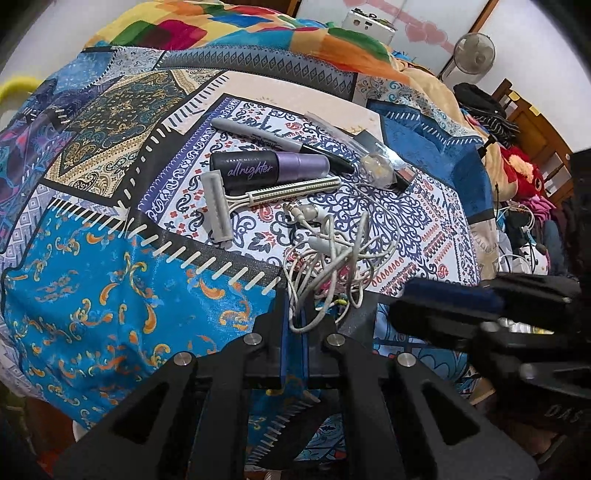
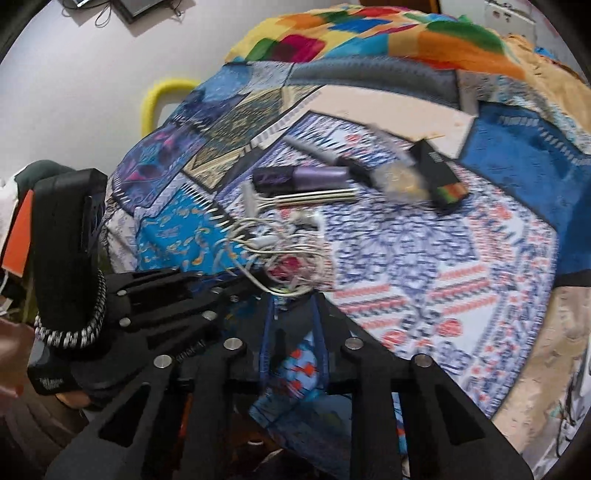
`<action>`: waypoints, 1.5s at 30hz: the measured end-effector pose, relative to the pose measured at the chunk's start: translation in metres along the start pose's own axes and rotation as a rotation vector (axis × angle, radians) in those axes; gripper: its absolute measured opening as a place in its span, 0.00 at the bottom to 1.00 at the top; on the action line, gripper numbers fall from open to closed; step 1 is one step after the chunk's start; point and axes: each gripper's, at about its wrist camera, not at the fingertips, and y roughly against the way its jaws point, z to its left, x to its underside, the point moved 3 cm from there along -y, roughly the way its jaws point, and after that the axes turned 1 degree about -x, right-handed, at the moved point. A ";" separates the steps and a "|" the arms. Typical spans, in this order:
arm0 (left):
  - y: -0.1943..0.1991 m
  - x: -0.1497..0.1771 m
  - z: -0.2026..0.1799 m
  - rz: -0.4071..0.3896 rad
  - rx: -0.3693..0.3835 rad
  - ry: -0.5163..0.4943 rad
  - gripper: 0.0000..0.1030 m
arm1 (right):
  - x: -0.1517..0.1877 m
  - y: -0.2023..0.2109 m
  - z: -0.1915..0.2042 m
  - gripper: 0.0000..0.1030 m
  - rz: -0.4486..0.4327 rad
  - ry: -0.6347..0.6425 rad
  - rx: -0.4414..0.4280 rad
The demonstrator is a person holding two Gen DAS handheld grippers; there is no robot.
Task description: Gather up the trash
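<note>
Left gripper: pads closed right up, hardly any gap. A strand of the white earphone cable runs in at the fingertips, and as far as we can tell it's pinched there. Gripper is angled down at the near edge of the bed.

Right gripper: jaws narrowly apart, and we see patterned cloth through the gap. Nothing is pressed between the pads. The cable tangle sits just past its tips. That view is motion-blurred, so we can't say whether the fingers touch it. It sits just right of the left gripper, with both aimed at the same tangle.

The cable is a loose knot on the white-and-navy panel of the patchwork bedspread, at the near side.

Behind the cable, going away from us:
- white disposable razor, head to the left, handle to the right
- purple-and-black spray bottle on its side, touching the razor handle
- grey marker lying diagonally, just beyond the bottle
- clear wrapper, crumpled, to the right of the bottle, lying partly over a small black box

Far end of the bed: bright multicolour blanket. Fan stands by the wall, upper right.
</note>
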 end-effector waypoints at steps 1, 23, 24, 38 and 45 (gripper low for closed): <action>0.000 0.001 0.001 -0.003 0.006 0.000 0.04 | -0.002 -0.004 0.001 0.13 0.008 -0.009 -0.015; 0.002 0.006 0.002 -0.042 0.029 -0.014 0.04 | -0.027 -0.043 0.014 0.15 -0.001 0.081 0.112; 0.002 0.006 0.002 -0.041 0.034 -0.010 0.04 | -0.027 -0.043 0.013 0.15 0.005 0.079 0.101; 0.013 0.005 0.005 -0.028 -0.007 0.016 0.04 | -0.006 -0.016 -0.029 0.00 0.015 -0.075 0.067; 0.009 0.003 -0.004 -0.015 -0.037 -0.005 0.04 | 0.007 0.024 -0.015 0.10 0.015 0.006 0.031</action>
